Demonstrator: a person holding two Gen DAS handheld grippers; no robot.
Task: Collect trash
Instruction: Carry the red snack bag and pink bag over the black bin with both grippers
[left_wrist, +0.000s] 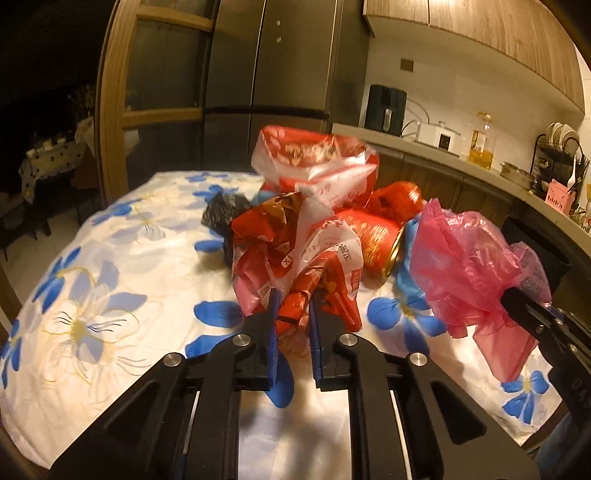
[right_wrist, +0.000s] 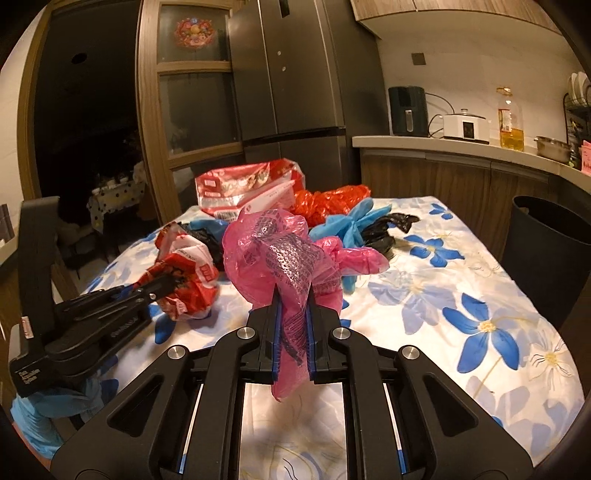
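Observation:
My left gripper (left_wrist: 293, 308) is shut on a crumpled red and white plastic bag (left_wrist: 291, 243) and holds it above the flowered tablecloth (left_wrist: 110, 258); it also shows in the right wrist view (right_wrist: 184, 280). My right gripper (right_wrist: 293, 308) is shut on a crumpled pink plastic bag (right_wrist: 280, 251), seen at the right in the left wrist view (left_wrist: 465, 266). More trash lies on the table: a red snack bag (right_wrist: 243, 192), an orange-red bag (right_wrist: 332, 201), a blue glove (right_wrist: 351, 225) and black bags (right_wrist: 384, 230).
A black trash bin (right_wrist: 546, 251) stands beside the table's right edge. A kitchen counter (right_wrist: 443, 146) with appliances, an oil bottle and a dish rack runs behind. A grey fridge (right_wrist: 295, 74) and a wooden door frame stand at the back.

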